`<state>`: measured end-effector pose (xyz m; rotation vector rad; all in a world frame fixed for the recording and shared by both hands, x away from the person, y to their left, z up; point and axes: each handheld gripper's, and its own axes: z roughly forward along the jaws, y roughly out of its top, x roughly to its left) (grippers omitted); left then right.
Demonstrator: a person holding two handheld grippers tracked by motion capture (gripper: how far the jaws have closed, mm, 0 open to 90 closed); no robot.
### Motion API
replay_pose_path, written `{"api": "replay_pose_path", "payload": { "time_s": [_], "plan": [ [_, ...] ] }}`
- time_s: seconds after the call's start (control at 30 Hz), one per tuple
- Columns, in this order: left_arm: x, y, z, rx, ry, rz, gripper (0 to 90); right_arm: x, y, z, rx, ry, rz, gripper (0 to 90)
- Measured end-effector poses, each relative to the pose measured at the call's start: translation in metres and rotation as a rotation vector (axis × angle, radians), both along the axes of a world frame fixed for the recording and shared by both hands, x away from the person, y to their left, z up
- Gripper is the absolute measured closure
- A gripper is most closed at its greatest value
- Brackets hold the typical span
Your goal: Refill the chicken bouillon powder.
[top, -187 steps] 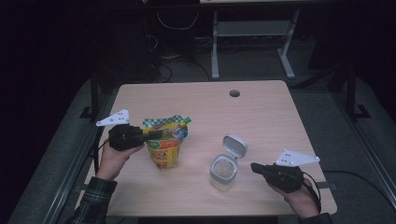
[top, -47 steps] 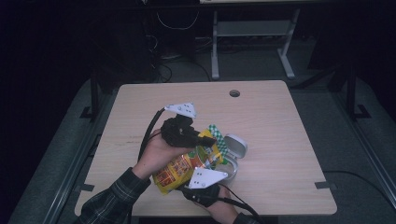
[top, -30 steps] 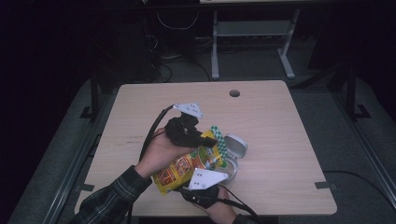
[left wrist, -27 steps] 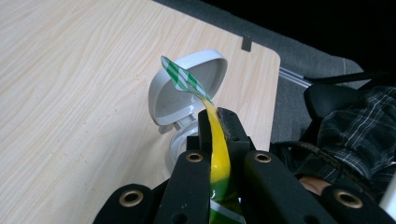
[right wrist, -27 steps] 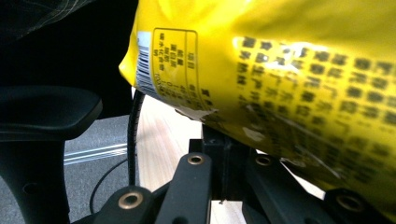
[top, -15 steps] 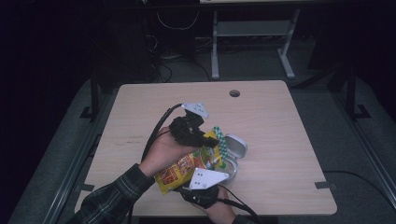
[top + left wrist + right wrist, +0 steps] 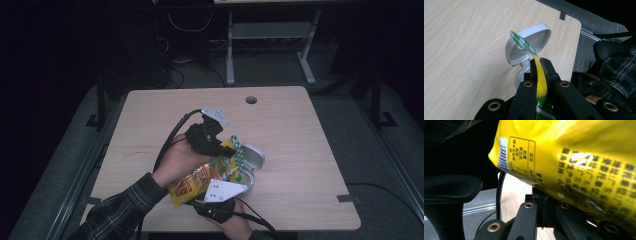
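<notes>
A yellow snack bag (image 7: 197,179) hangs tilted over a small clear jar (image 7: 248,178) whose white flip lid (image 7: 253,157) stands open. My left gripper (image 7: 221,150) is shut on the bag's green-checked top edge (image 7: 523,43), just above the white flip lid (image 7: 529,42). The yellow foil (image 7: 540,82) runs flat between its jaws. My right gripper (image 7: 207,202), under its grey plate, sits at the bag's bottom end near the table's front edge. In the right gripper view the snack bag (image 7: 574,152) lies over the jaws of my right gripper (image 7: 540,195), which look shut on its lower seam.
The wooden table (image 7: 150,120) has a cable hole (image 7: 251,100) at the back. A black cable (image 7: 170,140) loops from the left gripper over the hand. A plaid sleeve (image 7: 120,210) comes in at the front left. A desk frame (image 7: 270,35) stands beyond the table.
My left gripper has shifted a little to the right with the bag's top, bringing it closer over the jar's lid. The right gripper has stayed put.
</notes>
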<state>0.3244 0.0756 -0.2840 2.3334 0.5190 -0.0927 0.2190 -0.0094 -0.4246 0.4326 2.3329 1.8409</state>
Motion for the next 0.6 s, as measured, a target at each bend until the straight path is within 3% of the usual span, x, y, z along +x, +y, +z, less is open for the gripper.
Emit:
{"api": "replay_pose_path", "payload": {
  "time_s": [0.6],
  "plan": [
    [0.0039,-0.0046,-0.0004,0.028,0.015,0.001,90.0,-0.0004,0.0004,0.0007,0.013,0.003,0.001,90.0]
  ]
}}
